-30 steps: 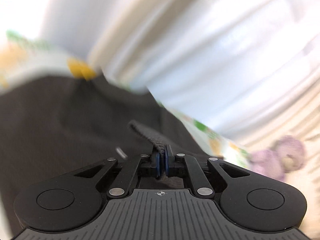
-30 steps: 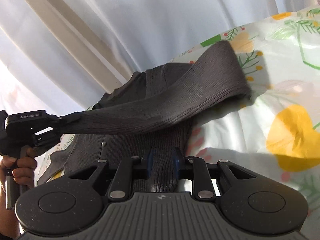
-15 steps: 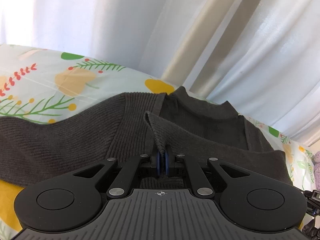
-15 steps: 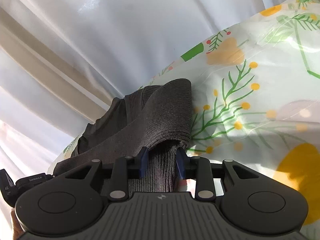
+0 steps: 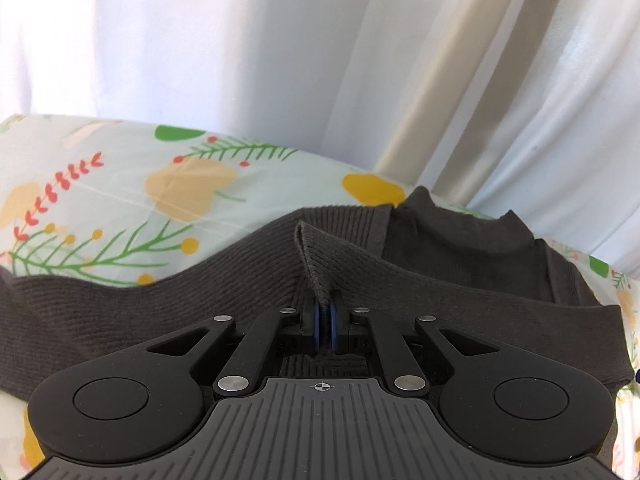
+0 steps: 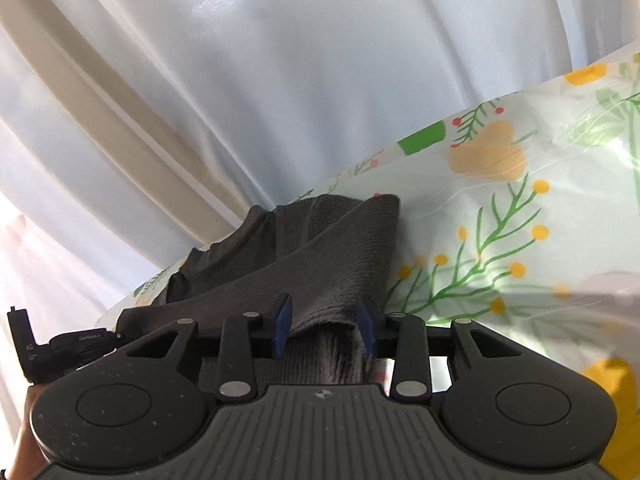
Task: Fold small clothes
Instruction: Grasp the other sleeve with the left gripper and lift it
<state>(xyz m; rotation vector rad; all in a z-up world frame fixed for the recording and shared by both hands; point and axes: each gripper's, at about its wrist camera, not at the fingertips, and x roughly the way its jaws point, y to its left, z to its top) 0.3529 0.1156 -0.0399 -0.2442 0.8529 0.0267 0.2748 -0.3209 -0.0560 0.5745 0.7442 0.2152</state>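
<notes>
A dark grey ribbed knit sweater (image 5: 460, 252) lies on a floral sheet (image 5: 120, 184), collar toward the curtain. My left gripper (image 5: 325, 326) is shut on a pinched ridge of the sweater's sleeve cuff (image 5: 312, 256), held low over the body. In the right wrist view the sweater (image 6: 320, 264) has its sleeve folded across it. My right gripper (image 6: 324, 330) is open, its blue pads either side of the sleeve fold without pressing it. The left gripper (image 6: 72, 346) shows at the left edge of the right wrist view.
White and beige curtains (image 5: 360, 60) hang right behind the bed's far edge. The floral sheet (image 6: 520, 220) spreads to the right of the sweater in the right wrist view. A hand (image 6: 24, 440) holds the left gripper's handle.
My left gripper carried the cuff across and down onto the sweater's body. My right gripper's jaws spread apart, letting go of the sleeve fold, and it moved lower and closer to the sweater.
</notes>
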